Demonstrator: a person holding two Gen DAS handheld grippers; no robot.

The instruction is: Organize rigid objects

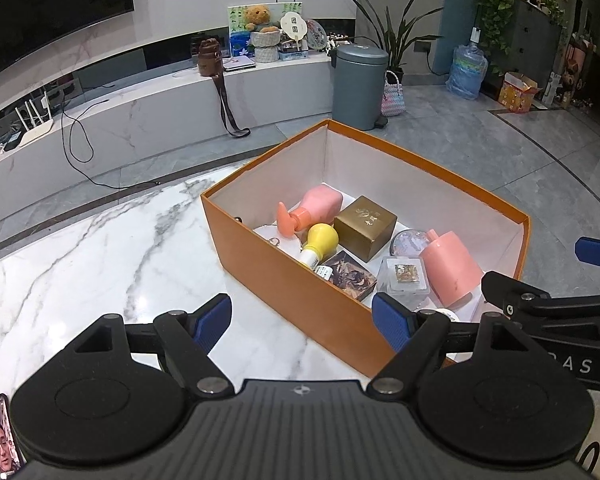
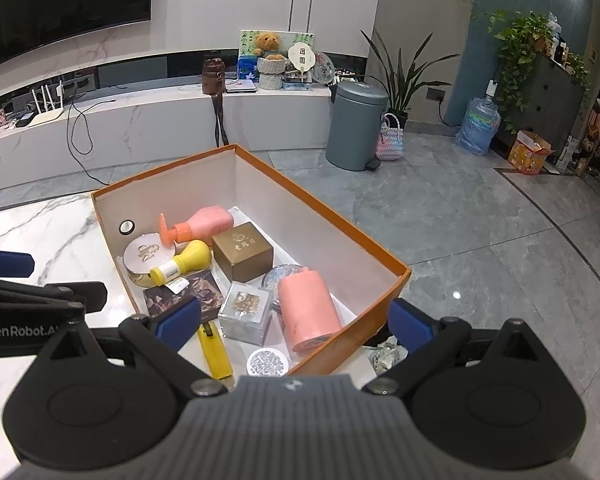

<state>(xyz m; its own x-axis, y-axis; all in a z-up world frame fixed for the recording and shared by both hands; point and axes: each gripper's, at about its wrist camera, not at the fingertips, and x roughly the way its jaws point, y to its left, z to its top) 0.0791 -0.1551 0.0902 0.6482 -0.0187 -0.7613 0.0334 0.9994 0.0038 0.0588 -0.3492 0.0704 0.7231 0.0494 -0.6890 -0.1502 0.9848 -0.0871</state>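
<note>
My left gripper [image 1: 302, 322] sits at the lower centre of the left wrist view, fingers spread apart and empty, above the marble table [image 1: 80, 264] and the near wall of the orange box [image 1: 284, 264]. My right gripper [image 2: 294, 326] is likewise spread wide and holds nothing, low in its frame over the box's near end. Inside the box, centre of frame: a pink pump bottle [image 2: 204, 226] lying on its side, a yellow bottle [image 2: 186, 262] against a round cream compact [image 2: 142, 258], a gold cube box [image 2: 242, 258], a dark patterned box [image 2: 188, 292], a clear case [image 2: 246, 312], a pink cylinder [image 2: 308, 312] and a yellow lighter [image 2: 216, 354]. A grey pedal bin [image 2: 356, 126] stands on the floor beyond.
</note>
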